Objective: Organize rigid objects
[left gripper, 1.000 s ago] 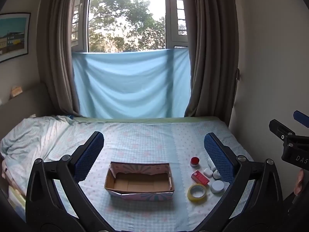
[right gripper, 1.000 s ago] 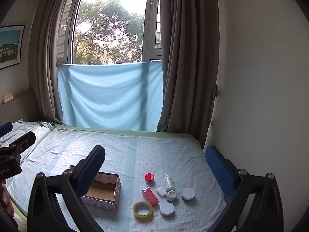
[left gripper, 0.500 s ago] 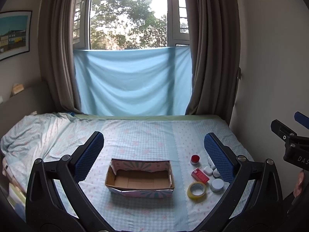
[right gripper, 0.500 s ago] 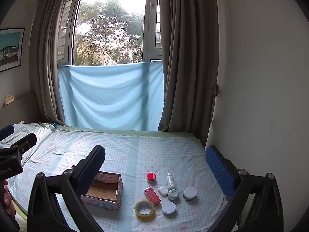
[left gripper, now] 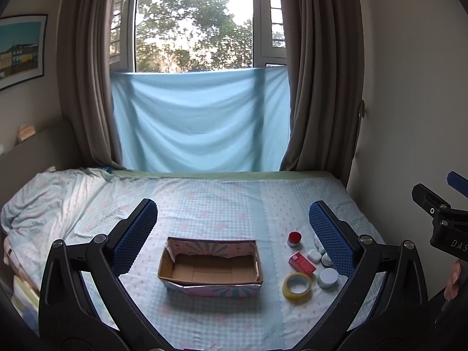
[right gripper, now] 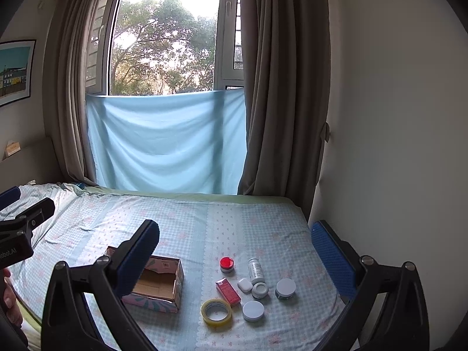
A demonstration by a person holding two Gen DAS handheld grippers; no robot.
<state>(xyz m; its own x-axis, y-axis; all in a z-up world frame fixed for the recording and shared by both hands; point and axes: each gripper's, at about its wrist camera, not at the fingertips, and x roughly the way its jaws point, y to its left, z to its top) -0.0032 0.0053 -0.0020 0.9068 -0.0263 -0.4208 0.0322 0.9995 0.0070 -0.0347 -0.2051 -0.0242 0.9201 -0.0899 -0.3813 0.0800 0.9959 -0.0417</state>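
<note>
Left gripper (left gripper: 233, 228): fingers spread wide, nothing between them, held above the bed (left gripper: 219, 204). Cardboard box (left gripper: 211, 266) sits open-topped on the bedsheet, centred betw. the two blue pads, below and beyond the tips; interior bare cardboard. No contact w/ box.

Right gripper (right gripper: 234, 245): fingers also wide apart, nothing held. Seen from this side the box (right gripper: 158, 283) is partly behind the left finger (right gripper: 137, 259); the loose items lie betw. the fingers, nearer the right half, none touching the pads.

Item cluster, on bed just right of box:
- Tape roll (right gripper: 216, 313), yellowish, lying flat, nearest the camera, close to box corner.
- Small red carton (right gripper: 228, 292), lying flat, just behind tape.
- Red-lidded jar (right gripper: 227, 264), upright, farthest of the group on its left side.
- White pill bottle (right gripper: 256, 270), lying on its side, right of red-lidded jar.
- Small white case (right gripper: 244, 285), rounded, betw. carton and bottle.
- Three round white-lidded jars: (right gripper: 253, 311) nearest, (right gripper: 260, 290) just below the bottle, (right gripper: 285, 288) on the right edge of group.

In left wrist view the right finger (left gripper: 329, 235) overlaps part of this cluster; tape, carton, red-lidded jar remain visible left of it.

A person's fingertips (left gripper: 452, 280) show at frame edge by the other gripper's body. Bedsheet pale blue check, rumpled at far left.
</note>
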